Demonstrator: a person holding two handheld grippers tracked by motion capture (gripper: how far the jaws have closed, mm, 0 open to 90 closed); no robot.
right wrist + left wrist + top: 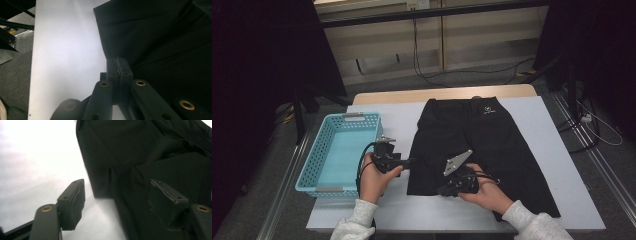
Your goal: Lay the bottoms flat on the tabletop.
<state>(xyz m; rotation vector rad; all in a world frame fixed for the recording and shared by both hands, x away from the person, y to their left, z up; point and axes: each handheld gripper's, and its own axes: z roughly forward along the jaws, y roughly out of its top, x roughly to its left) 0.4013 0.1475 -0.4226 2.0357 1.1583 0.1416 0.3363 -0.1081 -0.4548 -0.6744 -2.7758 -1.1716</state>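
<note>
A pair of black shorts (pixel 472 135) lies flat on the white table top (pixel 387 112), waistband at the far side. My left gripper (pixel 412 161) points right at the left edge of the shorts. In the left gripper view its jaws (pixel 117 192) stand open: one pad (pixel 72 202) is over the white surface, the other (pixel 166 200) over the shorts (pixel 150 150), and neither presses cloth. My right gripper (pixel 443 191) lies on the near left hem. In the right gripper view its jaws (pixel 117 66) are shut at the edge of the shorts (pixel 162 37); I cannot tell whether cloth is pinched.
A light blue plastic basket (pixel 314 155) with nothing in it stands at the table's left edge, just behind my left hand. Bare white surface (pixel 552 135) lies to the right of the shorts. Cables run over the floor (pixel 472 75) beyond the table.
</note>
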